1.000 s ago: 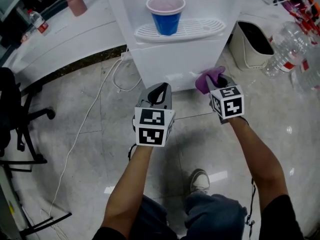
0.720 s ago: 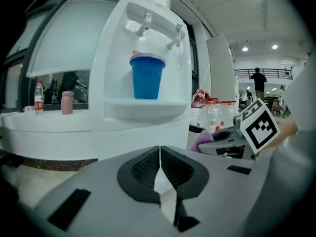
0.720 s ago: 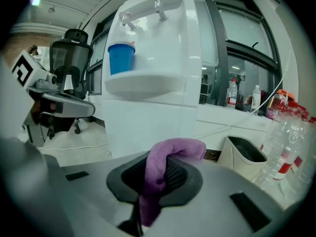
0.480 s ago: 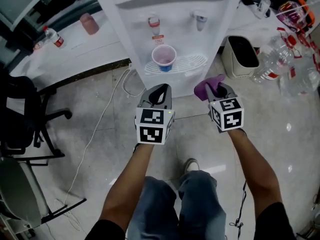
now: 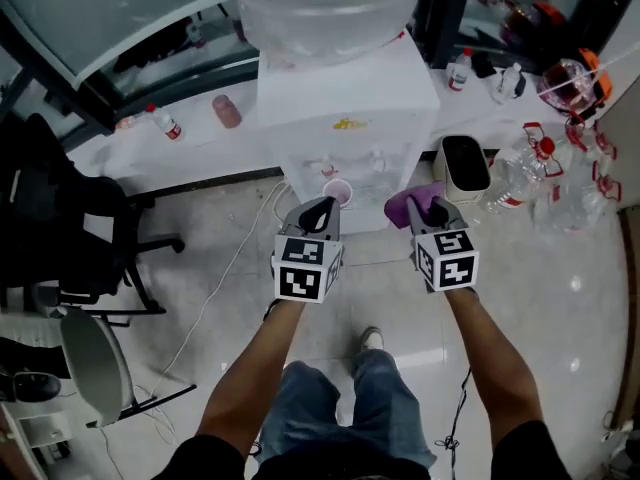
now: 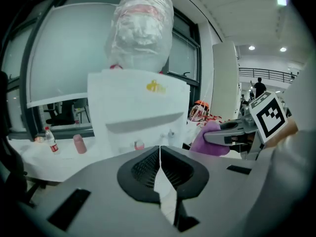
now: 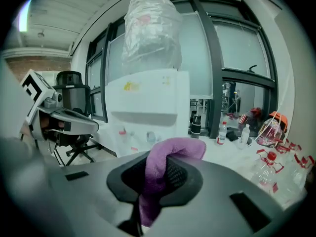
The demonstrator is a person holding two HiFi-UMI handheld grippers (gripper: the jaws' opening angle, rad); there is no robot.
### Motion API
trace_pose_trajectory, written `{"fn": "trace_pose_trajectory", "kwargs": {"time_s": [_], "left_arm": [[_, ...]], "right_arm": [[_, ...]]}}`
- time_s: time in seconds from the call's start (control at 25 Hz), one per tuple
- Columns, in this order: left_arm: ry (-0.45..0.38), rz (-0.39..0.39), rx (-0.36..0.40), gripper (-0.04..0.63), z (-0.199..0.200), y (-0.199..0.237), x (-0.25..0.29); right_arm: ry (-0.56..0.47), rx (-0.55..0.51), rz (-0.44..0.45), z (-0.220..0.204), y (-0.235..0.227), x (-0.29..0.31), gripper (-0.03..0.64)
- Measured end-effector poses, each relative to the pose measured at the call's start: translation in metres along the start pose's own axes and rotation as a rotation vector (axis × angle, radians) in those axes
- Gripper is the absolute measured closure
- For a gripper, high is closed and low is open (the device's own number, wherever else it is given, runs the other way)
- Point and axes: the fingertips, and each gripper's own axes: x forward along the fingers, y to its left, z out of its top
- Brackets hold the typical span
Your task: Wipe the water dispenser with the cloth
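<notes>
The white water dispenser [image 5: 345, 118] stands ahead with a large clear bottle [image 5: 325, 3] on top. A cup [image 5: 338, 192] sits on its drip tray. The dispenser [image 6: 133, 112] fills the middle of the left gripper view, and in the right gripper view the dispenser [image 7: 148, 102] is likewise straight ahead. My right gripper [image 5: 425, 208] is shut on the purple cloth [image 5: 408, 203], which folds over the jaws; the cloth [image 7: 163, 169] bulges forward. My left gripper [image 5: 318, 210] is shut with nothing in it. Both hang in front of the dispenser, apart from it.
A white bin [image 5: 462, 168] stands right of the dispenser, with several plastic bottles [image 5: 515, 183] beyond it. A black office chair [image 5: 70, 218] is at the left. A white cable [image 5: 225, 268] trails over the tiled floor. A low white ledge [image 5: 190, 138] holds small bottles.
The view has pulled back and tilted up: the dispenser now shows whole with its bottle, farther from both grippers. The cloth stays in the right gripper.
</notes>
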Motion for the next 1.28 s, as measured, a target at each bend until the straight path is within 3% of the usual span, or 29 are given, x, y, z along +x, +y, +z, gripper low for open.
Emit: {"fn": "trace_pose_trajectory", "kwargs": {"time_s": [0.16, 0.36, 0.6, 0.88, 1.28], "left_arm": [[0.01, 0.031, 0.006, 0.568, 0.067, 0.001, -0.034], [-0.039, 0.078, -0.003, 0.568, 0.149, 0.005, -0.077], [-0.096, 0.111, 0.019, 0.568, 0.218, 0.019, -0.114], [-0.167, 0.129, -0.006, 0.568, 0.242, 0.05, -0.157], [-0.19, 0.15, 0.023, 0.568, 0.243, 0.094, -0.18]], "right_arm": [[-0.004, -0.026, 0.02, 0.068, -0.002, -0.035, 0.572], [-0.056, -0.065, 0.039, 0.155, -0.004, -0.075, 0.572], [-0.154, -0.136, 0.074, 0.245, 0.011, -0.116, 0.572], [-0.222, -0.122, 0.053, 0.295, 0.031, -0.142, 0.572], [-0.266, -0.05, 0.016, 0.31, 0.054, -0.14, 0.572]]}}
